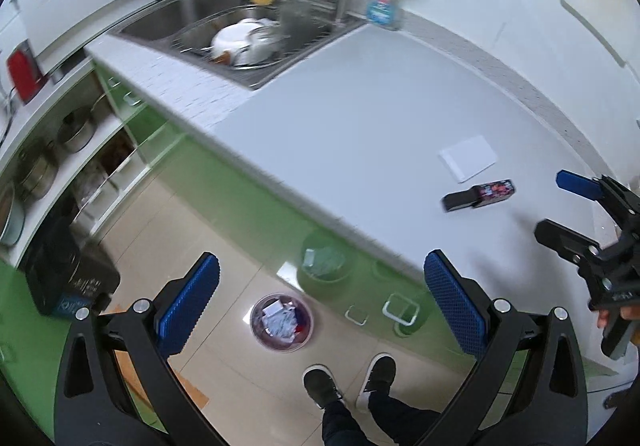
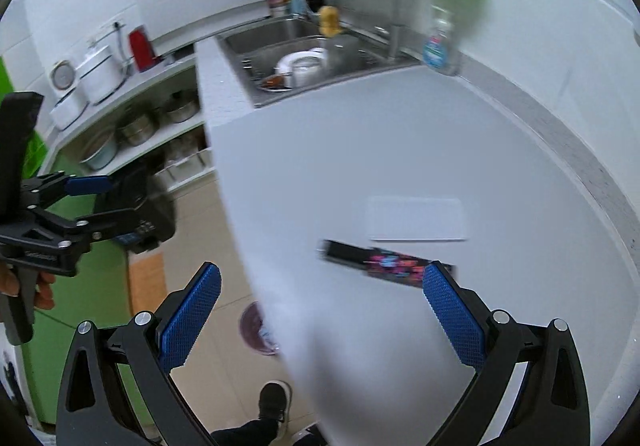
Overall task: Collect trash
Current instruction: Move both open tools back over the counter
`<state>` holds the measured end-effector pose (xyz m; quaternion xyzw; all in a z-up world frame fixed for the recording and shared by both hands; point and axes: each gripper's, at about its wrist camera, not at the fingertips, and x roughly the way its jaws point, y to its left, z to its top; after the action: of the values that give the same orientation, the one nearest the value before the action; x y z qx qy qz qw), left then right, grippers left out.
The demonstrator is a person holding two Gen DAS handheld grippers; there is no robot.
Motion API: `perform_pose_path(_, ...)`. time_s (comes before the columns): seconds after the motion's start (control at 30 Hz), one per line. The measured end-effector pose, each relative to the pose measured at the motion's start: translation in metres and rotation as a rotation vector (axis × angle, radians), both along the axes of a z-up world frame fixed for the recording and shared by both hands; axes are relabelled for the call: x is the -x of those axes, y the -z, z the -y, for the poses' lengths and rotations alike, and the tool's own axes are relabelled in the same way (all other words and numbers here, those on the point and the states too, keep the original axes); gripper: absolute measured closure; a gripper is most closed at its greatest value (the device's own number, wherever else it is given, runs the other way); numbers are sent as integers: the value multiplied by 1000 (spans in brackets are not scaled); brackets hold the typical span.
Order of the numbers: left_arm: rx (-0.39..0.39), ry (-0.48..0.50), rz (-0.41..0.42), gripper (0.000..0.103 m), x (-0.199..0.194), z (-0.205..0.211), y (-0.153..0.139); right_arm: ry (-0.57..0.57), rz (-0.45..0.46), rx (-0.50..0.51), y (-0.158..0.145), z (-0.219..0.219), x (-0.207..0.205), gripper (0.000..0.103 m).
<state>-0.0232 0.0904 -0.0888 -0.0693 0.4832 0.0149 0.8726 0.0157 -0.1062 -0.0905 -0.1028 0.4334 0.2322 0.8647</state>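
Both wrist views are looking down over a white kitchen counter (image 1: 340,134) with green cabinet fronts below it. The left gripper (image 1: 320,298) is hanging out past the counter's front edge, above the tiled floor, its blue-padded jaws standing wide apart and holding nothing. Directly under it on the floor a round bin (image 1: 281,328) is sitting, already containing crumpled white and coloured scraps. The right gripper (image 2: 320,302) is hovering over the counter near its left edge, jaws likewise spread wide and empty; in the left wrist view the same tool is showing at the far right, its fingers open. Two pieces of trash are lying on the counter: a dark, elongated box with a colourful printed sleeve (image 2: 386,263), partly slid open, and a flat white sheet of paper (image 2: 416,218) just behind it, the two close together but whether touching I cannot tell. The box's right end is sitting just beyond the right gripper's right pad (image 2: 452,314) in the right wrist view; contact is not evident. Farther back a steel sink (image 1: 256,34) is holding white dishes, with a soap pump bottle (image 1: 384,4) standing at its right corner. The person's dark shoes (image 1: 348,378) are standing on the tiles beside the bin.
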Motion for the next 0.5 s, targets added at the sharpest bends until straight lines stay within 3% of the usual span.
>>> perform_pose_path(0.23,10,38,-20,3,-33,36,3,27,-33,26,13,37,-32,6)
perform_pose_path(0.5,3,46,-44,3,-59,58,9,-22,-73,58,28,51,-75,6)
